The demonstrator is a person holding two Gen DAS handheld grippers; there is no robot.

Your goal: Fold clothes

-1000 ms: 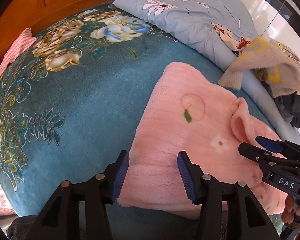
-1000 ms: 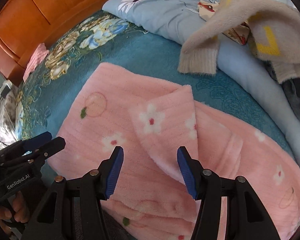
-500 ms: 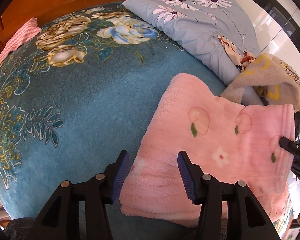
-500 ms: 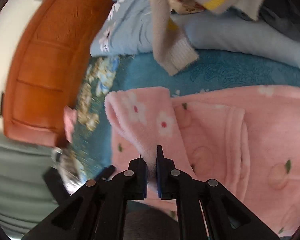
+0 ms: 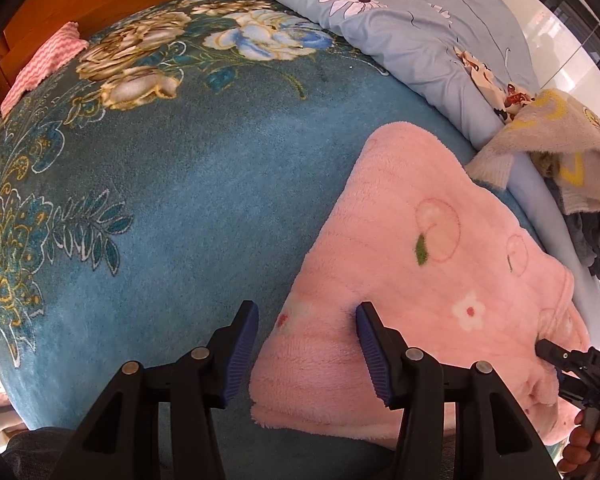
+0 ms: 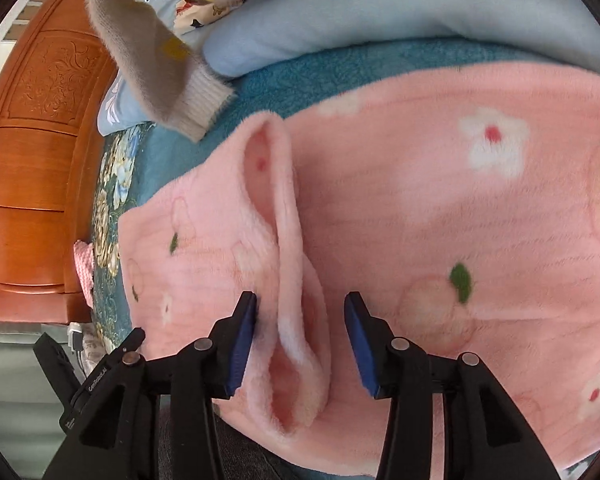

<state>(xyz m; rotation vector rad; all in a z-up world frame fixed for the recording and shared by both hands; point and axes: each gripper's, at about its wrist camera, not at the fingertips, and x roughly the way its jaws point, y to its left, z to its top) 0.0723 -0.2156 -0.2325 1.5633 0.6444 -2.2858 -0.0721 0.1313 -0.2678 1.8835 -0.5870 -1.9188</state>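
A pink fleece garment (image 5: pixel 428 280) with flower and peach prints lies spread on the teal bed cover (image 5: pixel 188 184). My left gripper (image 5: pixel 306 346) is open over the garment's near left corner, its right finger above the fleece. My right gripper (image 6: pixel 300 338) is open, with a raised fold of the pink garment (image 6: pixel 284 240) standing between its fingers. The right gripper also shows at the right edge of the left wrist view (image 5: pixel 580 368). The left gripper shows at the lower left of the right wrist view (image 6: pixel 96 376).
A beige knitted sweater (image 5: pixel 556 148) and dark clothes (image 5: pixel 596 240) lie at the right on a pale blue quilt (image 5: pixel 420 28). A pink cloth (image 5: pixel 40 68) lies by the wooden headboard (image 6: pixel 32 184). The bed's front edge is just below the grippers.
My right gripper was shut on the pink fold half a second ago and has opened; the fold now lies loose between its fingers. The garment has settled flatter.
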